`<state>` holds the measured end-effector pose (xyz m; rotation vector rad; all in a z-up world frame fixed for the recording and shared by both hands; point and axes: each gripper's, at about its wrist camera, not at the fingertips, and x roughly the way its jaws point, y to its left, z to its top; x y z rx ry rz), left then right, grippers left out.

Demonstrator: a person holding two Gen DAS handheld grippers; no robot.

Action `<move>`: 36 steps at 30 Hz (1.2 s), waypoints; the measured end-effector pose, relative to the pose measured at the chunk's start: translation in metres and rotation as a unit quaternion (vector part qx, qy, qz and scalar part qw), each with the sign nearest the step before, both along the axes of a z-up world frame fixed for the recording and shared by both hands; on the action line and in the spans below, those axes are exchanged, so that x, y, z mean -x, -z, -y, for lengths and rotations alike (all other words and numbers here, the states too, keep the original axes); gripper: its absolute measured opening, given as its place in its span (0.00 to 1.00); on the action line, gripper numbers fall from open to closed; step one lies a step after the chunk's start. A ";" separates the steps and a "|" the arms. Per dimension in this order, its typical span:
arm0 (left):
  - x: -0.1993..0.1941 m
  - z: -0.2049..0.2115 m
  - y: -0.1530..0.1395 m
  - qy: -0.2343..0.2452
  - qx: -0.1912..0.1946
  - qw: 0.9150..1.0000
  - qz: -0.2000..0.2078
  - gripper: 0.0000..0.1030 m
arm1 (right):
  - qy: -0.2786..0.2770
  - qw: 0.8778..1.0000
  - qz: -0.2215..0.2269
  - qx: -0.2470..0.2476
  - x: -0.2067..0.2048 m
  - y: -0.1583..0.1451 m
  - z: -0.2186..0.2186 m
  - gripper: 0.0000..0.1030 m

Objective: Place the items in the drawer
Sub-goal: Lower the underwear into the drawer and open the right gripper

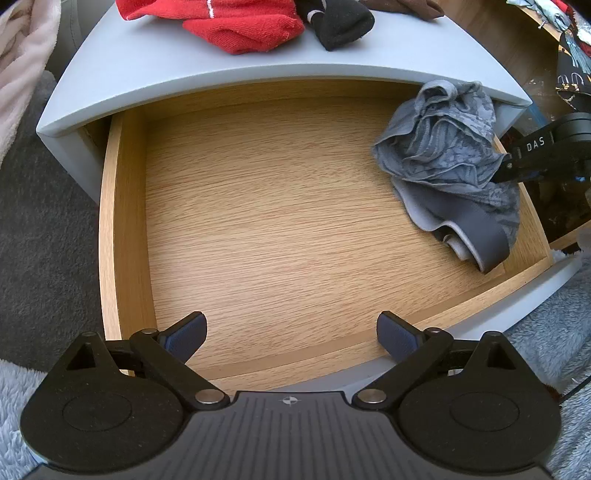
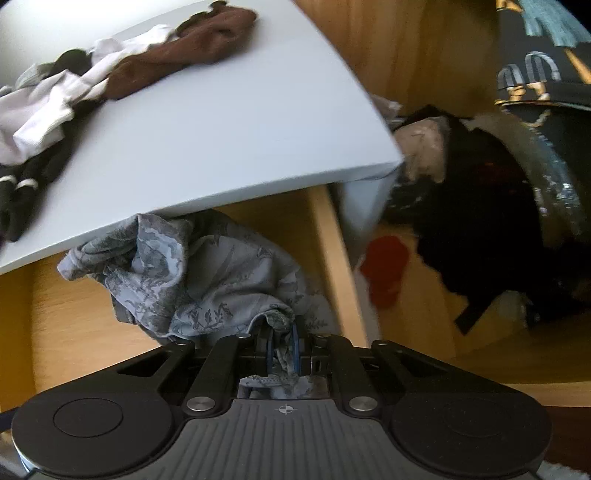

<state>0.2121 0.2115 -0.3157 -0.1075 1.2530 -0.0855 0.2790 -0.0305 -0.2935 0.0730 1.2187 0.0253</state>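
In the left wrist view, the left claw (image 1: 291,338) hangs over the open wooden drawer (image 1: 127,229) with its fingers spread wide and bare. A grey patterned garment (image 1: 448,162) sits at the drawer's right side, pinched by the right claw (image 1: 508,171).

In the right wrist view, the right claw (image 2: 282,350) is clamped on the grey patterned garment (image 2: 207,273), which lies inside the drawer (image 2: 338,258) below the grey top (image 2: 221,136).

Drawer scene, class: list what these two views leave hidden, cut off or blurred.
- Left wrist view: the right tool has its tips buried in the grey patterned garment.
- Left wrist view: the red clothing on the grey cabinet top is cut off by the frame's upper edge.
- Right wrist view: the dark clutter beside the drawer is too blurred to identify.
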 end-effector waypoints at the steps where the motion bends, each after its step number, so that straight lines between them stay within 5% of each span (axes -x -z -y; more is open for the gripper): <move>1: 0.000 0.000 0.000 0.000 0.000 1.000 0.000 0.97 | 0.001 1.000 0.006 0.007 -0.002 -0.004 -0.001 0.09; 5: 0.000 0.000 0.000 0.000 0.000 1.000 0.000 0.97 | 0.009 1.000 0.019 0.002 -0.004 -0.018 -0.003 0.15; 11: 0.000 0.000 0.000 0.001 0.000 1.000 0.001 0.97 | -0.021 0.994 0.087 -0.069 0.014 -0.061 -0.005 0.44; 14: 0.000 -0.001 0.000 0.003 0.001 1.000 0.001 0.97 | -0.054 0.982 0.125 -0.133 0.017 -0.079 -0.010 0.41; 17: -0.001 0.000 0.000 0.007 -0.001 1.000 0.003 0.97 | -0.083 0.979 0.098 -0.160 0.004 -0.070 -0.026 0.25; 27: 0.001 0.003 -0.003 0.008 -0.006 1.000 0.008 0.97 | -0.086 0.987 0.080 -0.106 -0.025 -0.029 -0.050 0.26; 32: 0.001 0.002 -0.004 0.008 -0.004 1.000 0.008 0.97 | -0.058 0.997 0.040 -0.036 -0.031 -0.006 -0.037 0.26; 36: 0.001 0.002 -0.004 0.008 -0.004 1.000 0.008 0.97 | -0.031 0.999 0.020 -0.028 -0.031 -0.002 -0.023 0.28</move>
